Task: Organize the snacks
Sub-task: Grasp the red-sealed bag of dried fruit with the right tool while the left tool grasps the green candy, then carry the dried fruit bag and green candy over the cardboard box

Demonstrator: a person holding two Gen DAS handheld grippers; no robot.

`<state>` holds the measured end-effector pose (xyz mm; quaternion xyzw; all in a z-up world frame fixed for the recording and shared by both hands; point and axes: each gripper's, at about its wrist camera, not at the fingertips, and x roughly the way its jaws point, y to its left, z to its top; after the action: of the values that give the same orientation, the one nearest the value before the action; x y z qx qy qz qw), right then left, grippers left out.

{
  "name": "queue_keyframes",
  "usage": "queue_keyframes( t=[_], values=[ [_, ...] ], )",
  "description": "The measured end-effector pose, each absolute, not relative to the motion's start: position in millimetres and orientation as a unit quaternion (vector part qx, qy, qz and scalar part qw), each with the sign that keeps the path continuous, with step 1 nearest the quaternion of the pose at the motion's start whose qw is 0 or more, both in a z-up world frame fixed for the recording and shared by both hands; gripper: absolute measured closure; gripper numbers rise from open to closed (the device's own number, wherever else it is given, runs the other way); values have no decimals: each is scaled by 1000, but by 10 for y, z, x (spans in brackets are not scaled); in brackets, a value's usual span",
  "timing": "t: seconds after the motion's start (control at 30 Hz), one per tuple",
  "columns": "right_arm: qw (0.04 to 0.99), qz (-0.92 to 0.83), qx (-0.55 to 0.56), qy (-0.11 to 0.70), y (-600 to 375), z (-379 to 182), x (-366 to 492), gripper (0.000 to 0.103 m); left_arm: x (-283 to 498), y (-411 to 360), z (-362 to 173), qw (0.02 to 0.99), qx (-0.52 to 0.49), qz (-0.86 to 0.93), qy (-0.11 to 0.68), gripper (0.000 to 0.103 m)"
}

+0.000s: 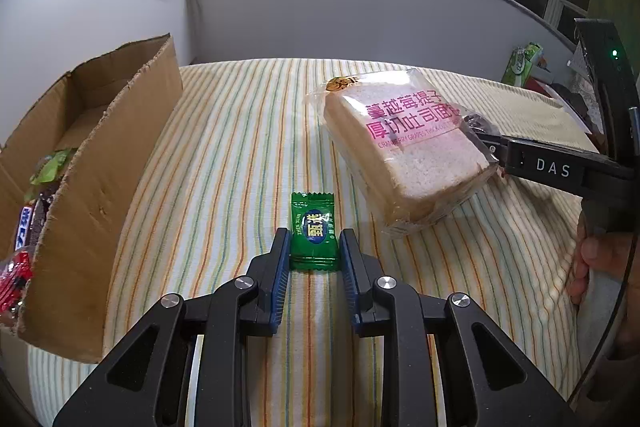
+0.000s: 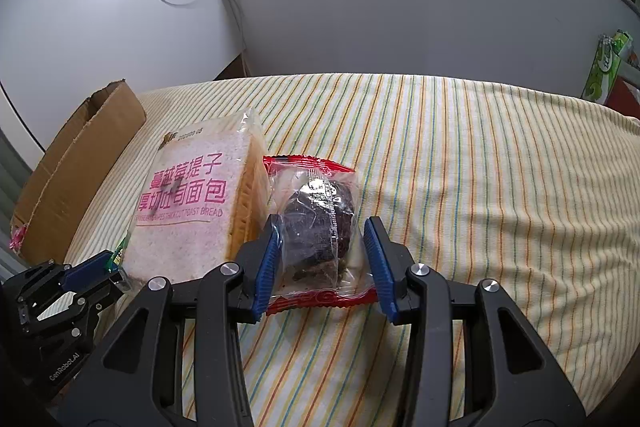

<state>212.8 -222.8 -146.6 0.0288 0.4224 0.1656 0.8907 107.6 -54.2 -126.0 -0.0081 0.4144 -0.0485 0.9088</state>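
Observation:
A small green candy packet (image 1: 314, 235) lies on the striped cloth between the blue pads of my left gripper (image 1: 314, 239); the pads touch its sides. A wrapped slab of toast bread with pink lettering (image 1: 404, 147) lies behind it, and shows in the right wrist view (image 2: 192, 211). A dark cake in a clear wrapper with red ends (image 2: 316, 227) lies right of the bread, between the fingers of my right gripper (image 2: 322, 233), which stand apart around it. The left pad touches the wrapper, the right one stands off it.
An open cardboard box (image 1: 104, 163) with several snack packets (image 1: 24, 235) stands at the left edge of the table (image 2: 480, 167). A green packet (image 2: 604, 67) sits at the far right. A white wall lies behind. The left gripper's body (image 2: 60, 303) shows at lower left.

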Motion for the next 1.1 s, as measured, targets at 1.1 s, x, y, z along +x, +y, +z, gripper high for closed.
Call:
queue_keyframes(
  t=[1.1],
  values=[
    [957, 83, 92, 261, -2435, -1040, -146, 61, -33, -255, -800, 952, -60, -116, 276, 80]
  ],
)
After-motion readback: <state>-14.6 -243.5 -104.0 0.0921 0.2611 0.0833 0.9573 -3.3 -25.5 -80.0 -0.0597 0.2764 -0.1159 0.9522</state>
